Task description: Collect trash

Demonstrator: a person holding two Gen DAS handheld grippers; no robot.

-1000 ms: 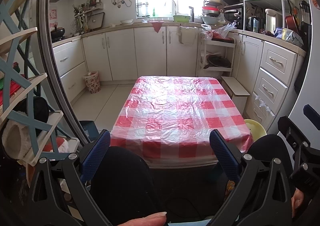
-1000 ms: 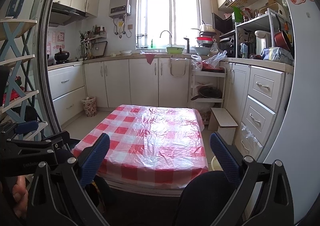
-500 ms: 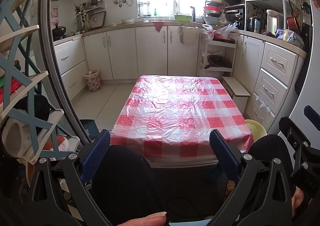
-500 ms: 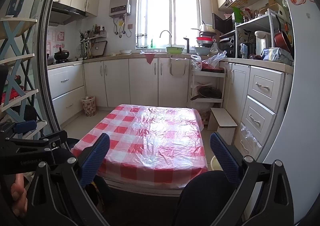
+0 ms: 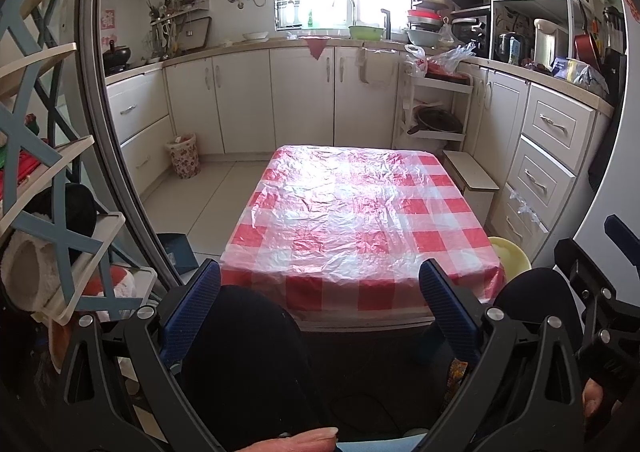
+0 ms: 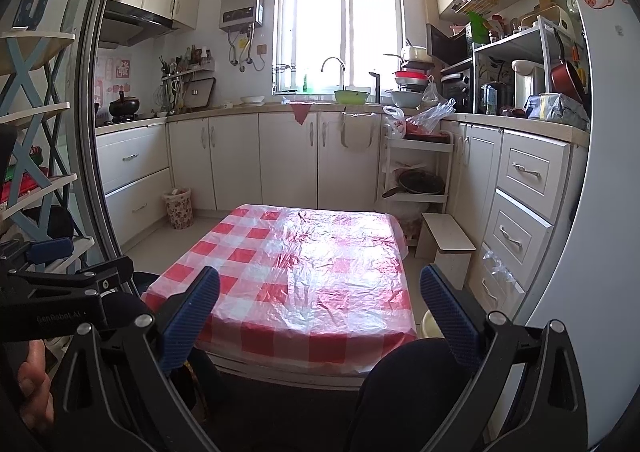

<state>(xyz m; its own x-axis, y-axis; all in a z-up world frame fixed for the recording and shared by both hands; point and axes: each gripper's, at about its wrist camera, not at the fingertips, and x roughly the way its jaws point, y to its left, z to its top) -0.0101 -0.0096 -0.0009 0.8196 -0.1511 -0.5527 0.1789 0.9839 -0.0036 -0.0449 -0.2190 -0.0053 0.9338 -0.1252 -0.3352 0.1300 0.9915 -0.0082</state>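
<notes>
The left gripper [image 5: 319,302] is hovering low in the frame with its blue-padded jaws spread wide, gripping nothing, before the red-and-white checked plastic-covered surface [image 5: 360,219] filling the centre. The right gripper [image 6: 320,310] is likewise sitting at the bottom of its view, jaws spread and empty. A small floral-patterned waste basket [image 6: 178,207] is standing on the floor at middle left, against the white cabinets [image 6: 236,163]. No loose trash is showing on the surface.
</notes>
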